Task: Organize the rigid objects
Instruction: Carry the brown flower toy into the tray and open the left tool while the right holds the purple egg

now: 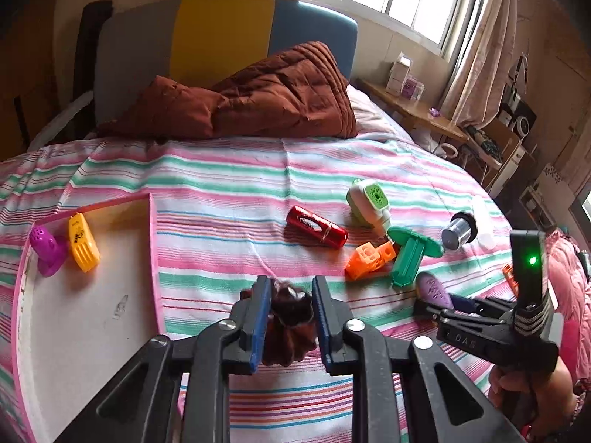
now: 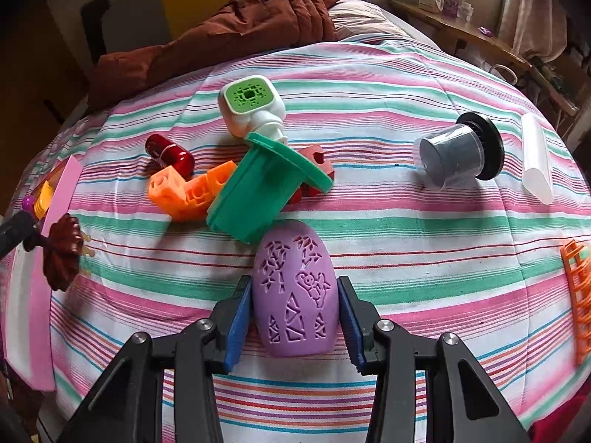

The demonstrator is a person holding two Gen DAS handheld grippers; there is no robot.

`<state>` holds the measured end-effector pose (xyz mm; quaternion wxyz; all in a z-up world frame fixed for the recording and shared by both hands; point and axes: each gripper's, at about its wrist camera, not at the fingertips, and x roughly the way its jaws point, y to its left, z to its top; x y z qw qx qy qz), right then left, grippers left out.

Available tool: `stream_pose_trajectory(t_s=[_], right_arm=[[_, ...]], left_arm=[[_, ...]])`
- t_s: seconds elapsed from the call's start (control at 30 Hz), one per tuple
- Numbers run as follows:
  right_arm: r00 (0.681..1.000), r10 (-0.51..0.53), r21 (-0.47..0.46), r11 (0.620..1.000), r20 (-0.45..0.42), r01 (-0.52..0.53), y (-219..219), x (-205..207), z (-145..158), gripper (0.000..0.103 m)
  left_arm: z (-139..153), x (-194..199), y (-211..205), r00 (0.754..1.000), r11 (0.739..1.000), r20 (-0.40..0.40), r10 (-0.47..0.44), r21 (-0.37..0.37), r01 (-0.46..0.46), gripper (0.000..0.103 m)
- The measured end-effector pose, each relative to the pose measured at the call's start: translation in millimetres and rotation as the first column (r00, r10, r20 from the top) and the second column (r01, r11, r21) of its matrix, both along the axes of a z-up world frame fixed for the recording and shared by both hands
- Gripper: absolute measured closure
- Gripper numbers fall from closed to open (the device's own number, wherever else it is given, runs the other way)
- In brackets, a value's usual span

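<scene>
My right gripper (image 2: 294, 308) straddles the purple oval case (image 2: 294, 291) on the striped bedspread (image 2: 406, 258), blue pads at each flank. Just beyond it, the green flanged piece (image 2: 258, 188) leans over the orange blocks (image 2: 184, 192). Far left, the brown toy (image 2: 62, 254) hangs by the pink tray (image 2: 40, 295).

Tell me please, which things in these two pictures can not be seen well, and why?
- Brown toy: left wrist view, the left gripper fingers cover its sides.
- Orange lattice piece: right wrist view, cut off by the right edge.
- Red block: right wrist view, mostly hidden behind the green spool.
- Purple egg-shaped case: whether the right gripper pads press it is unclear.
- Boxes on the shelf: too small to read.
</scene>
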<state>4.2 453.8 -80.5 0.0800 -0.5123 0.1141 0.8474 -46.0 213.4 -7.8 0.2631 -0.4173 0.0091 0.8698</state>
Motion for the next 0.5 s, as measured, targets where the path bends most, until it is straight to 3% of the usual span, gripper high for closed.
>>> stream_pose_trajectory(t_s=[0.17,0.3,0.4,0.5], right_arm=[[0.998,0.059,0.003,0.998,0.001,-0.059,-18,-1,-1,0.058],[0.998,0.068,0.03,0.997,0.002,-0.068,-25,2,-1,0.058],[0.998,0.065,0.022,0.998,0.001,-0.065,-23,2,-1,0.058],[0.998,0.065,0.018,0.998,0.002,-0.066,-24,2,-1,0.058]], left_arm=[[19,6,-14,0.997,1.0,-0.077,-0.016,-0.01,0.015,0.085],[7,1,-16,0.999,0.999,-0.039,-0.028,-0.046,0.026,0.084],[-11,0,-10,0.999,0.996,-0.006,-0.032,-0.079,0.031,0.068],[-23,1,2,0.999,0.985,-0.036,-0.014,-0.175,0.008,0.065]])
